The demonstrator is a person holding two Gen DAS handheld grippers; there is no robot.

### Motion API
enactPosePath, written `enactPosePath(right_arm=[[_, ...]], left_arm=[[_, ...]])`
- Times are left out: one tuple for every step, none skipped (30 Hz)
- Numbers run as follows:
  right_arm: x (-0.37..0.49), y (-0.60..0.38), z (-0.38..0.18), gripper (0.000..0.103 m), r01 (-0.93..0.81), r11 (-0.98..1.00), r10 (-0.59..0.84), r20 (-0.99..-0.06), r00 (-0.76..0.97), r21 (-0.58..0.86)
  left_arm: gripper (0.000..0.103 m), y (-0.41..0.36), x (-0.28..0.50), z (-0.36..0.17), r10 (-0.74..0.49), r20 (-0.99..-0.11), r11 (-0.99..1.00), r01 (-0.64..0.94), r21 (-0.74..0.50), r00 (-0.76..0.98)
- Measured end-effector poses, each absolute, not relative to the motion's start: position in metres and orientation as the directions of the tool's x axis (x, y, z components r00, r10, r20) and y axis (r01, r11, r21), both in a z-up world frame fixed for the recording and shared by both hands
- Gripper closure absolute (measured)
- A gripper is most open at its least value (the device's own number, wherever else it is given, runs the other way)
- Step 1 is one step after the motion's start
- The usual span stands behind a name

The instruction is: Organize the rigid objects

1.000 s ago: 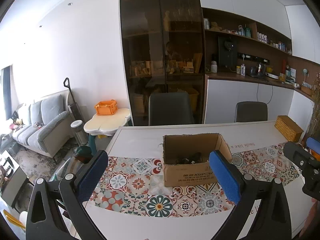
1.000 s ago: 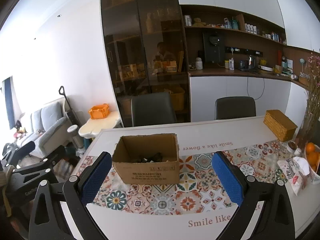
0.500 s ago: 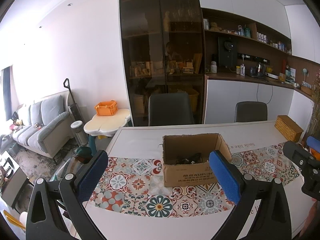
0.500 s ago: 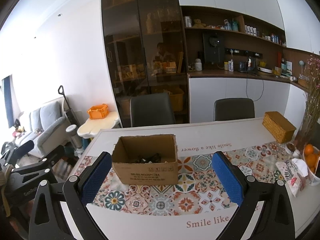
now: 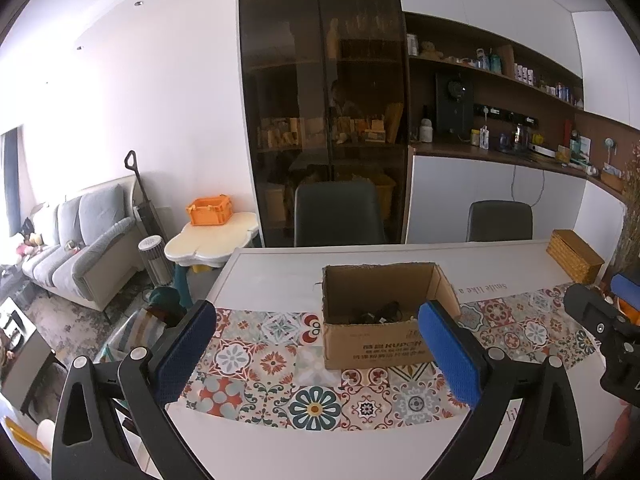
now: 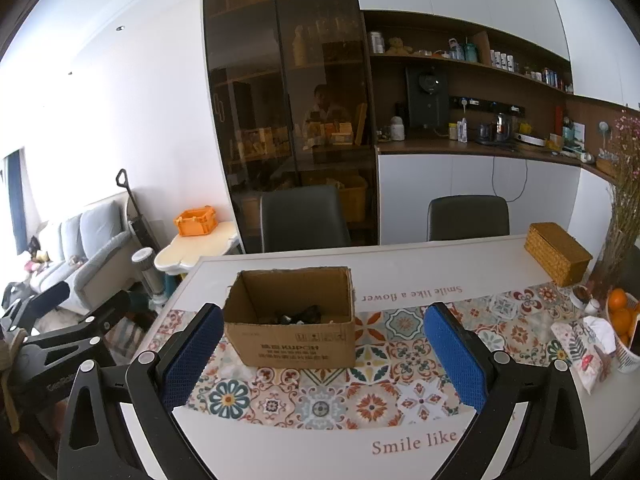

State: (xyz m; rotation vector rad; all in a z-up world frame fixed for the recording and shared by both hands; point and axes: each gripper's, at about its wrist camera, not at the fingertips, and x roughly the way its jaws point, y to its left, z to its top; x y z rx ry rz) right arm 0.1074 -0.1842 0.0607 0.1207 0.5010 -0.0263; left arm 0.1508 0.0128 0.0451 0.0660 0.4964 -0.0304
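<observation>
Nothing moved; cardboard box (image 6: 294,320) fronts two chairs (image 6: 304,218).

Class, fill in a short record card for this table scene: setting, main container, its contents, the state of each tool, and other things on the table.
setting: dining table with a patterned tile runner
main container: open cardboard box standing on the runner
contents: dark objects at the bottom, too small to identify
left tool: open, holding nothing, short of the box
right tool: open, holding nothing, short of the box
other items: wicker box, bowl of oranges
</observation>
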Motion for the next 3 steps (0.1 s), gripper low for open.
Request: enactPosePath(right_arm=[[0.108,-0.1835,0.0605,0.002,0.053,0.993,0.006,-0.482,0.876,0.109],[0.1077,-0.1853,0.0606,0.002,0.053,0.993,0.007,-0.484,0.875,0.109],[0.1072,-0.1863,0.0608,0.002,0.052,0.993,0.007,-0.486,0.874,0.108]], left_arm=[[0.0,0.0126,0.1507,0.0446,-0.013,-0.478,0.997,0.045,0.055,0.878],[0.0,0.0126,0.1508,0.0446,-0.014,-0.478,0.997,0.046,0.056,0.878],[0.0,0.0126,0.1508,0.0446,-0.014,-0.478,0.997,0.045,0.055,0.878]])
